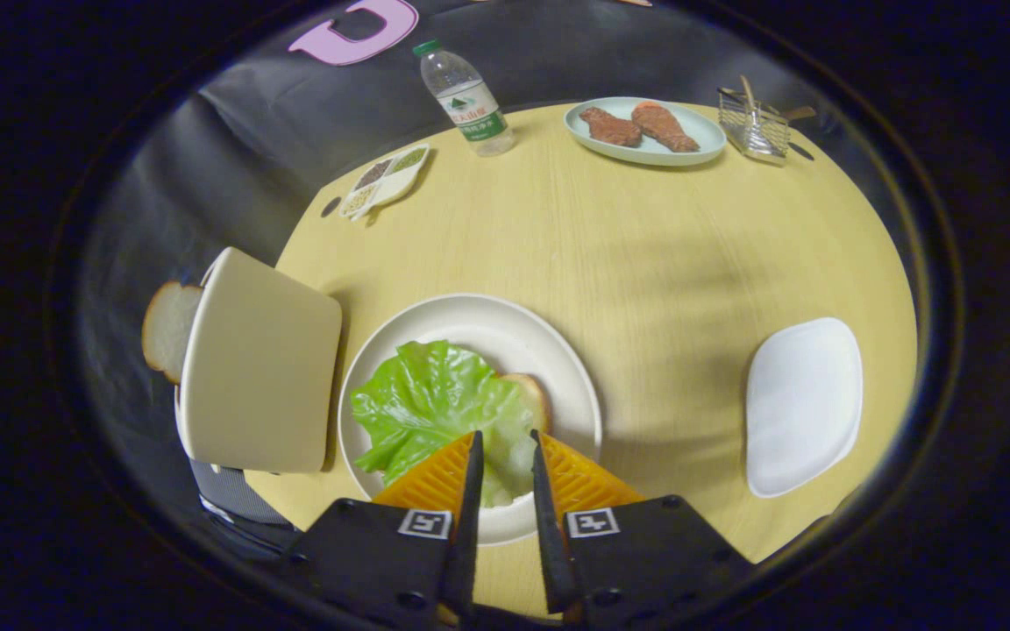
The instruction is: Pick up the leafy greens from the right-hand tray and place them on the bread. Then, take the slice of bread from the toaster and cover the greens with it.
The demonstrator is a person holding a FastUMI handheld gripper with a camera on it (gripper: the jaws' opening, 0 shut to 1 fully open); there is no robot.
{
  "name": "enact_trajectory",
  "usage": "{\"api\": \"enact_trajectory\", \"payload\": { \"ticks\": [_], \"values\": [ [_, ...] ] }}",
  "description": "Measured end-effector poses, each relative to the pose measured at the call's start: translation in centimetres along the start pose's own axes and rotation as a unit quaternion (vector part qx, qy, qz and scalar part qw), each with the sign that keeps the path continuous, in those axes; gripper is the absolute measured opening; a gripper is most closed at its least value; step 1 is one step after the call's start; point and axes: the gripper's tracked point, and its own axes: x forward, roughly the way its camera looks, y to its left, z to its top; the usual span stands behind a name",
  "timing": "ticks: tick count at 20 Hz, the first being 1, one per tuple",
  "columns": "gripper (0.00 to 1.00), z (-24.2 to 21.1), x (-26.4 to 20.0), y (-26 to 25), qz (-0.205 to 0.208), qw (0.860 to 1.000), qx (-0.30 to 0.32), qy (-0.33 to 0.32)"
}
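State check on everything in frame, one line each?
gripper: fingers slightly apart over the lettuce, grip unclear
lettuce leaf: lying on the bread in the round plate
bread slice: under the lettuce, edge showing
toaster: bread slice sticking out
white tray: empty
water bottle: upright, capped
oval plate: holds two meat pieces

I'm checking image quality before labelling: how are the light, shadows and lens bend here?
Gripper view: soft even light on the table, no harsh glare; a faint shadow lies beside the toaster; the fisheye curves the table's edge and the far bottle leans; the lettuce is sharp, and the gripper, slightly open over it, looks big and near.
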Motion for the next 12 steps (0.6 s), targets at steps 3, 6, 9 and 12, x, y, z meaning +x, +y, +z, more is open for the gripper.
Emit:
{"api": "enact_trajectory", "payload": {
  "ticks": [3,6,9,12],
  "values": [
    [0.53,0.9,-1.2,-0.8,-0.009,1.0,0.013,-0.015],
    [0.71,1.7,-2.8,-1.1,-0.006,0.999,0.035,-0.025],
    [0.89,2.4,-4.7,0.5,0.023,0.997,0.066,-0.024],
    [1.0,1.8,-6.8,4.3,0.066,0.994,0.085,0.006]
  ]
}}
